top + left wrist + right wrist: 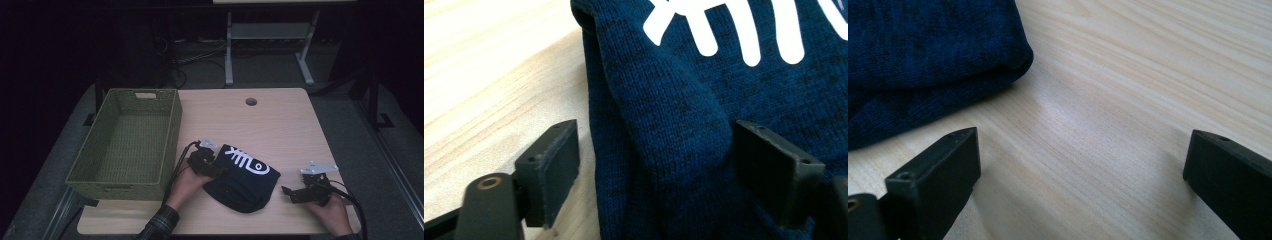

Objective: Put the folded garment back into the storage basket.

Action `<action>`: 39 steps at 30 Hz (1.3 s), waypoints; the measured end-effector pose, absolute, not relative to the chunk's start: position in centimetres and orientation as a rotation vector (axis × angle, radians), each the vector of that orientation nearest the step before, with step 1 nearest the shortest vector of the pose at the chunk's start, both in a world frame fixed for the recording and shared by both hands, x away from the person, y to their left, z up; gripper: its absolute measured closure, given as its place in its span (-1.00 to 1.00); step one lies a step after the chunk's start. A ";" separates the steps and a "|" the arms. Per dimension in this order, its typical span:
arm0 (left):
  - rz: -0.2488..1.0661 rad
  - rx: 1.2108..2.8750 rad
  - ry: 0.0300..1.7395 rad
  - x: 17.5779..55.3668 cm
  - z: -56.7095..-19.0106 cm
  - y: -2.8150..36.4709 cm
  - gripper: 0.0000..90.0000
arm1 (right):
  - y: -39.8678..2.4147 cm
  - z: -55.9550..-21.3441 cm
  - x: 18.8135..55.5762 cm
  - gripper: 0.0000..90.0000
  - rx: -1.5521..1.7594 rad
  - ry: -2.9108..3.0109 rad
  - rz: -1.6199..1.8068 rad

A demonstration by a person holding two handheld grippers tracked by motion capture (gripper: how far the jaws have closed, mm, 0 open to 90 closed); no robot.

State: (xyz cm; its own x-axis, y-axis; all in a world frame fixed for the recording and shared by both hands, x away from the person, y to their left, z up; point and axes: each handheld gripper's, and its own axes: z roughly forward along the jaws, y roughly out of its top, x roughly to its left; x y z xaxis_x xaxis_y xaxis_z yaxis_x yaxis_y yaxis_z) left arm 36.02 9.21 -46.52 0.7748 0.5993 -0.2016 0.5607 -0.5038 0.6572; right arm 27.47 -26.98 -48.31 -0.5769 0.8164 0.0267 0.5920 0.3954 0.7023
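Folded garment (684,125): dark blue knitted cloth, matt, white print | table (1128,100): pale wood grain, smooth, slight sheen | basket (127,140): green woven weave

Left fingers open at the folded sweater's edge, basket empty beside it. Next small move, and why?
Probably close the left gripper on the folded navy sweater: its fingers are open and straddle the fabric edge without pinching. The right gripper is open over bare table.

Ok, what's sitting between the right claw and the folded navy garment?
Nothing: in the right gripper view, bare wood of the table separates the open right claw from the navy garment. The high view shows the same gap.
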 end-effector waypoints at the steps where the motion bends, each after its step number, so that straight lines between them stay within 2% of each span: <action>1: 0.067 2.229 0.854 36.0 -46.5 9.2 -0.50 | -27.0 -48.3 27.5 -0.97 1.226 2.336 0.977; 6: 0.053 2.237 0.827 35.9 -46.4 9.1 -0.29 | -26.9 -48.3 27.5 -0.97 1.231 2.334 0.979; 9: 0.052 2.245 0.821 35.9 -46.4 9.0 -0.24 | -26.9 -48.3 27.5 -0.97 1.226 2.338 0.980; 11: 0.048 2.257 0.813 35.9 -46.3 9.0 -0.11 | -26.9 -48.3 27.5 -0.97 1.224 2.339 0.981; 16: 0.014 2.268 0.805 35.9 -46.2 8.9 0.03 | -26.9 -48.3 27.5 -0.97 1.217 2.342 0.983; 18: 0.002 2.263 0.811 35.9 -46.2 8.8 0.18 | -26.8 -48.3 27.5 -0.97 1.217 2.343 0.982; 23: -0.040 2.275 0.819 36.1 -46.0 8.8 0.36 | -26.8 -48.3 27.5 -0.97 1.216 2.343 0.983; 29: -0.058 2.269 0.828 36.2 -45.9 8.9 0.45 | -26.8 -48.3 27.5 -0.97 1.218 2.342 0.985; 39: -0.041 2.269 0.816 35.7 -44.0 8.7 0.48 | -26.8 -48.3 27.5 -0.97 1.222 2.343 0.984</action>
State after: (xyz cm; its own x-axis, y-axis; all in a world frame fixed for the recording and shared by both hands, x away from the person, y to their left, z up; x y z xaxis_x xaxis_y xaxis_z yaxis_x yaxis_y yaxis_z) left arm 35.69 8.66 -44.04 0.7998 0.5440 -0.2538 0.5670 -0.5454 0.6173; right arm 27.55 -26.80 -48.31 -0.5828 0.8120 0.0322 0.5915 0.3967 0.7020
